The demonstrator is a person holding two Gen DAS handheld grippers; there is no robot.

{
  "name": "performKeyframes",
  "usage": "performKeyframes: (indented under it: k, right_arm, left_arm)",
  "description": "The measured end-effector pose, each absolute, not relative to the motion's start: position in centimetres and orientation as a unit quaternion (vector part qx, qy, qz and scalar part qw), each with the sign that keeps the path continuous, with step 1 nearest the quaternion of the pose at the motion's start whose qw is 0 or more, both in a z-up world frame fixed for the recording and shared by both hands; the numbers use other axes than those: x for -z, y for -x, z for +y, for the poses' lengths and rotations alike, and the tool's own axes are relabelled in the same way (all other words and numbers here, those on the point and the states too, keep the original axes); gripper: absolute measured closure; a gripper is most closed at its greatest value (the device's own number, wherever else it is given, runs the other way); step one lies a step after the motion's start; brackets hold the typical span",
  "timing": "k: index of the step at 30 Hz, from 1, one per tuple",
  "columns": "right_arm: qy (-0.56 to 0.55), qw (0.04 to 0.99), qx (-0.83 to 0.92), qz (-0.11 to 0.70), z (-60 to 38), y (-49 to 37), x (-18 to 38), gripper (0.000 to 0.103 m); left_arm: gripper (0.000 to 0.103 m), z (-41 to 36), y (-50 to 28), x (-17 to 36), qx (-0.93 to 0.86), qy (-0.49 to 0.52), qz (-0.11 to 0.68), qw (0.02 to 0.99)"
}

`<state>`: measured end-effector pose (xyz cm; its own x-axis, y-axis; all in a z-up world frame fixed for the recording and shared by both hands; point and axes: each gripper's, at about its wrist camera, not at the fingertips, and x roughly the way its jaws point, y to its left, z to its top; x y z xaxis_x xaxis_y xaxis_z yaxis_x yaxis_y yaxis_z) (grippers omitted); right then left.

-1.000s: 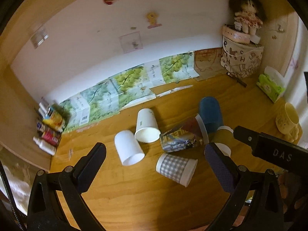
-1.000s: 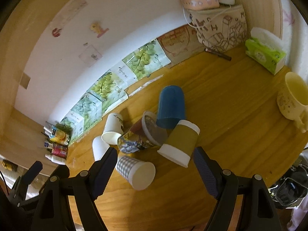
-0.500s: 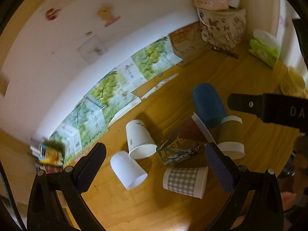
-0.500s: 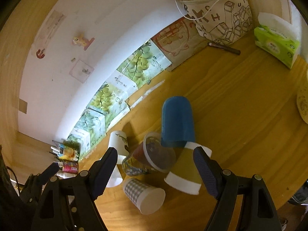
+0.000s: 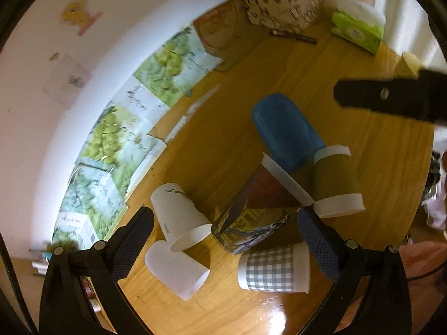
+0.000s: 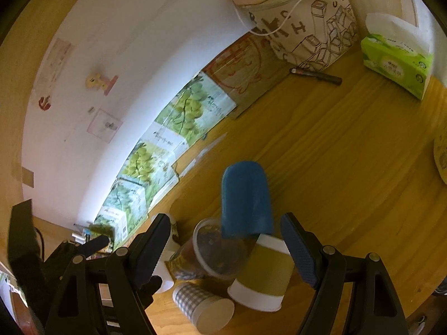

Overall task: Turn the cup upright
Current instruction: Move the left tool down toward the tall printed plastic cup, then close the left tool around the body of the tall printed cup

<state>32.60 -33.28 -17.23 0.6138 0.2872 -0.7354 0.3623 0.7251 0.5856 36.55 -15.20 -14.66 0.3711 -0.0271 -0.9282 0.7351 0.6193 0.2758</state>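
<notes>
Several cups lie on their sides on the wooden table (image 5: 385, 167): a blue cup (image 5: 287, 131) (image 6: 245, 201), an olive cup with white bands (image 5: 335, 181) (image 6: 265, 273), a clear printed cup (image 5: 257, 212) (image 6: 206, 254), a grey checked cup (image 5: 273, 269) (image 6: 201, 304) and two white cups (image 5: 178, 217) (image 5: 176, 270). My left gripper (image 5: 223, 245) is open above the white and printed cups. My right gripper (image 6: 226, 248) is open and empty above the blue, printed and olive cups; one of its fingers (image 5: 391, 100) shows in the left wrist view.
Grape-printed cartons (image 6: 192, 109) line the white wall. A patterned bag (image 6: 310, 33), a pen (image 6: 315, 74) and a green tissue pack (image 6: 396, 64) stand at the back right. A yellow mug (image 6: 441, 153) is at the right edge. Small bottles (image 5: 42, 259) sit far left.
Both grippers have moved forward and lower toward the cup pile, which now looks larger and nearer the fingers. The cups have not moved. Both stay open.
</notes>
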Motion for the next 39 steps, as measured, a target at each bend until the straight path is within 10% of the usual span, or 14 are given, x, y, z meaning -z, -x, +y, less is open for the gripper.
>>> performKeyframes:
  k: [29, 39]
  right_arm:
    - [-0.38, 0.813, 0.034, 0.44, -34.1, -34.2, 19.3, 0.021]
    - [-0.387, 0.81, 0.041, 0.439, -34.5, -34.2, 19.6, 0.021]
  left_arm:
    - [0.002, -17.3, -39.4, 22.9, 0.335, -0.402, 0.576, 0.628]
    - [0.016, -17.4, -41.6, 24.5, 0.357, -0.349, 0.618, 0.607]
